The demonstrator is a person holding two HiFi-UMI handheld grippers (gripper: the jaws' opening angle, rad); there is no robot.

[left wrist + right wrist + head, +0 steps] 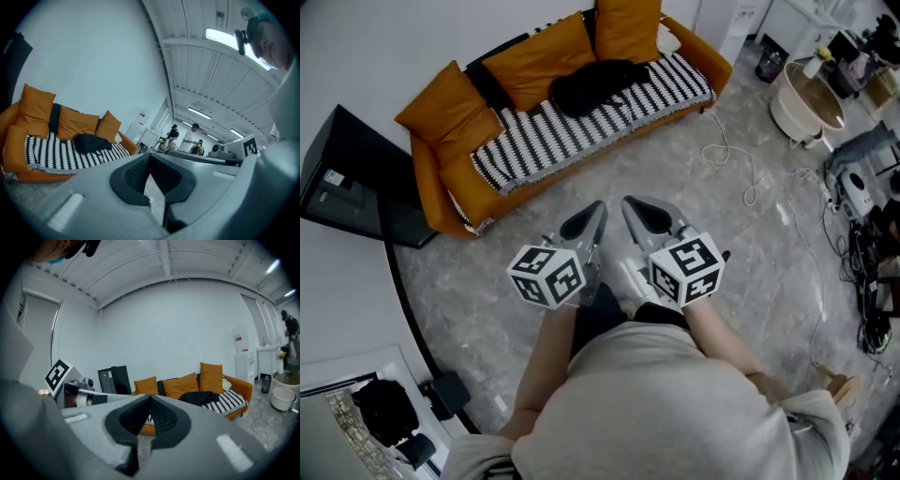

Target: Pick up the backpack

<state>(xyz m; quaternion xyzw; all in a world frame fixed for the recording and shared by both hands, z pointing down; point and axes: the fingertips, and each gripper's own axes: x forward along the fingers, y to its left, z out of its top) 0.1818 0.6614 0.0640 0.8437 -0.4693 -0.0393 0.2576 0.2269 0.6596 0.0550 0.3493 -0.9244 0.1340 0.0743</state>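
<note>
Nothing is lifted yet. Your left gripper [592,214] and right gripper [634,208] sit side by side, jaws pressed together on nothing. The black backpack [595,84] lies well ahead of both tips, on the striped seat of the orange sofa [436,192]. The approach and the grasp are all left to do. Under the tips is grey marbled floor [694,244], with a white cable [748,178] off to their right and a white wall behind the sofa.

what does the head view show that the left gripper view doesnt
Only the head view: the white tub and loose cable on the floor. Only the left gripper view: people standing in the background under ceiling lights. Both: the orange sofa with the black backpack lying on its striped cover.
</note>
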